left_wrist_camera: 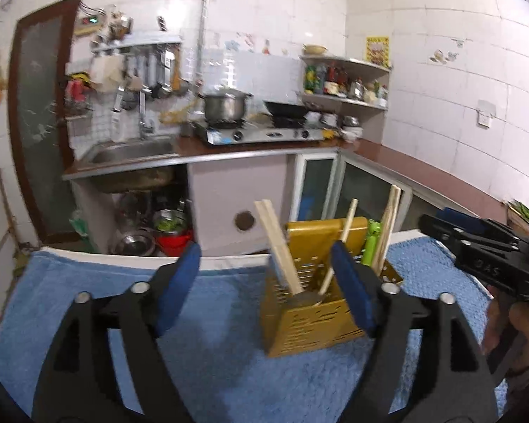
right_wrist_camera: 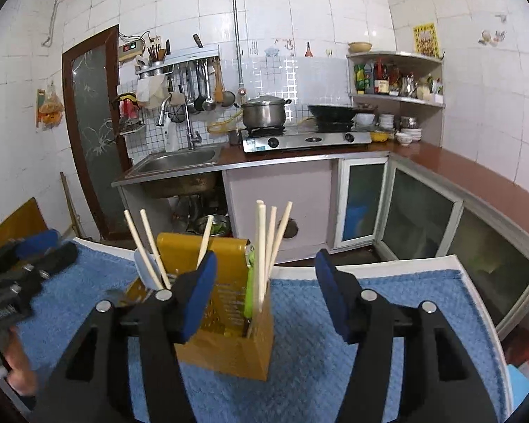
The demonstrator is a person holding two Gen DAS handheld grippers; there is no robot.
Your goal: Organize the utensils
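A gold slotted utensil holder (left_wrist_camera: 310, 324) (right_wrist_camera: 225, 352) stands upright on a blue towel (left_wrist_camera: 211, 352) (right_wrist_camera: 388, 317). Several wooden chopsticks (left_wrist_camera: 277, 243) (right_wrist_camera: 262, 239) lean out of its compartments, and a green-handled utensil (left_wrist_camera: 372, 243) (right_wrist_camera: 249, 292) stands in one corner compartment. My left gripper (left_wrist_camera: 266, 246) is open just in front of the holder, which sits toward its right finger; nothing is between the pads. My right gripper (right_wrist_camera: 267, 254) is open too, its left finger in front of the holder and its jaws empty. Each view also catches the other gripper at its edge (left_wrist_camera: 433, 216) (right_wrist_camera: 61, 245).
The towel covers a white-edged table (right_wrist_camera: 451, 264) with a drop beyond its far edge. Behind are a counter with a sink (right_wrist_camera: 180, 160), a gas stove (right_wrist_camera: 306, 141) carrying a pot and a wok, a corner shelf (right_wrist_camera: 398, 97) and glass-door cabinets. A person's hand (right_wrist_camera: 17, 370) shows at the lower left.
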